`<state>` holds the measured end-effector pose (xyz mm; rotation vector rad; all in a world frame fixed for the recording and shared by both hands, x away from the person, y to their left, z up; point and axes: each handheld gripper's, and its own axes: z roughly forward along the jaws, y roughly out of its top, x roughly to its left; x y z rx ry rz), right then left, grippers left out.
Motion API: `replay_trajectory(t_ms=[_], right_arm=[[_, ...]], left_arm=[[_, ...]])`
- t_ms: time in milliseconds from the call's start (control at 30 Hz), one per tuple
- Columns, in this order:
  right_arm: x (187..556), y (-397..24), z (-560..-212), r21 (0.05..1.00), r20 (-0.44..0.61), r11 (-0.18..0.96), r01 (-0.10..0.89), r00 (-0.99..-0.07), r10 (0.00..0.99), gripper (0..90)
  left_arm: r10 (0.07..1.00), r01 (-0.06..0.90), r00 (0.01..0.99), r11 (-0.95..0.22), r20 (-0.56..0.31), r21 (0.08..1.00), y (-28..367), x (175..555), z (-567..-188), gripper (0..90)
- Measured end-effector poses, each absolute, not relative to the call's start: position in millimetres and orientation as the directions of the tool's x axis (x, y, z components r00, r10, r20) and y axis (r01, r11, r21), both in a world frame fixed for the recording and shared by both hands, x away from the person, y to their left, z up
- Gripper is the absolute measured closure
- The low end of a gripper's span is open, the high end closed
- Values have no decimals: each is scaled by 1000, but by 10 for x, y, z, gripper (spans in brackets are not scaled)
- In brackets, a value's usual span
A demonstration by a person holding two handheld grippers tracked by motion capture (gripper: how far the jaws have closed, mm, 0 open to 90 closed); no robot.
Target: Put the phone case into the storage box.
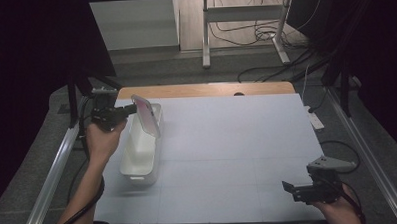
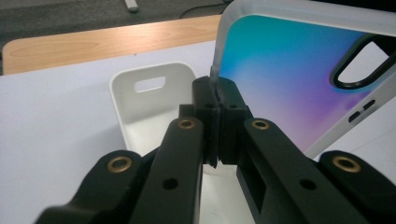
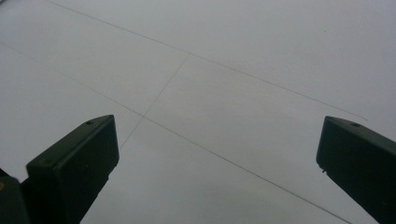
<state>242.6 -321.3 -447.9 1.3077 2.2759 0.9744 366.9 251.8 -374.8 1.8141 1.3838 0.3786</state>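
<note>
Left hand-held gripper: jaws clenched on the edge of a phone case, held tilted above the bin.
Phone case: clear rim, blue-to-pink back, camera cutout; seen over the bin's far end in the high view.
Bin: white, open-topped, on the desk's left side.
Right hand-held gripper: jaws spread wide, nothing between them, over bare desk near the front right corner.

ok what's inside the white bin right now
The white bin looks empty where its floor shows. The phone case, pinched by the left gripper above the far end, covers part of the inside there.
</note>
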Motion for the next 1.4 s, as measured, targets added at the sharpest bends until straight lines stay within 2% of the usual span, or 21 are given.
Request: replay_trajectory(t_ms=[800, 1400], right_arm=[[2408, -3212, -4475, 716, 37, 341, 610, -521, 853, 0], [2414, -3210, -4481, 714, 43, 346, 609, -532, 846, 0]], left_arm=[[948, 671, 260, -41, -183, 741, 2615, 3928, -3806, 884], [967, 686, 200, -23, -159, 727, 2579, 4199, -4021, 884]])
